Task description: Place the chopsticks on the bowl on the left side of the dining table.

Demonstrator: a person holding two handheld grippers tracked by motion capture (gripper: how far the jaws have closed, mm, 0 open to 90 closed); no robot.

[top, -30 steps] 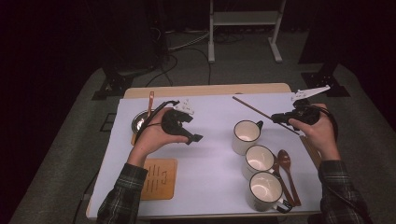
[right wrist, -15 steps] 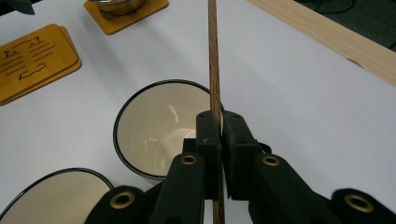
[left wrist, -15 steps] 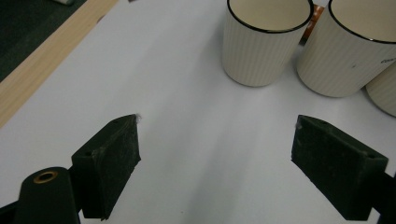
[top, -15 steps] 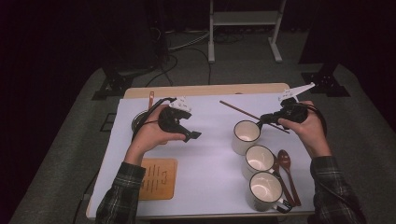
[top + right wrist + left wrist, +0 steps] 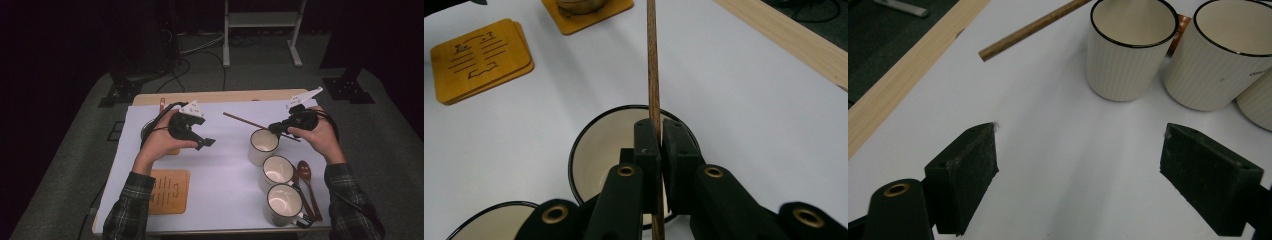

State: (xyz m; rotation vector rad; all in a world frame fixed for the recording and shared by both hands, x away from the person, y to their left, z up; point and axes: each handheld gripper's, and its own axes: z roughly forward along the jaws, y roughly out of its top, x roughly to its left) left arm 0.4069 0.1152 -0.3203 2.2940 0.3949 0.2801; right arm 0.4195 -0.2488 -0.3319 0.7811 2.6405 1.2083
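Note:
My right gripper point(image 5: 273, 129) is shut on a thin wooden stick point(image 5: 241, 120), held level above the rim of the farthest of three cream cups point(image 5: 262, 146). In the right gripper view the stick point(image 5: 653, 60) runs straight out from between the closed jaws point(image 5: 660, 131), with that cup's mouth point(image 5: 596, 150) right below. My left gripper point(image 5: 206, 143) hovers over the white table cover left of the cups. It stands open point(image 5: 1080, 165) with nothing between its pads point(image 5: 968, 172), facing two cups point(image 5: 1130, 50) and the stick's end point(image 5: 1033, 30).
Two more cups point(image 5: 278, 172) point(image 5: 283, 204) stand in a row toward the near right edge, with wooden spoons point(image 5: 304, 172) beside them. A wooden coaster point(image 5: 167, 190) lies near left. Another coaster point(image 5: 589, 12) bears a dish behind my left hand.
My right hand has carried the stick leftward, from beside the cups to over the farthest cup. The left hand has hardly moved.

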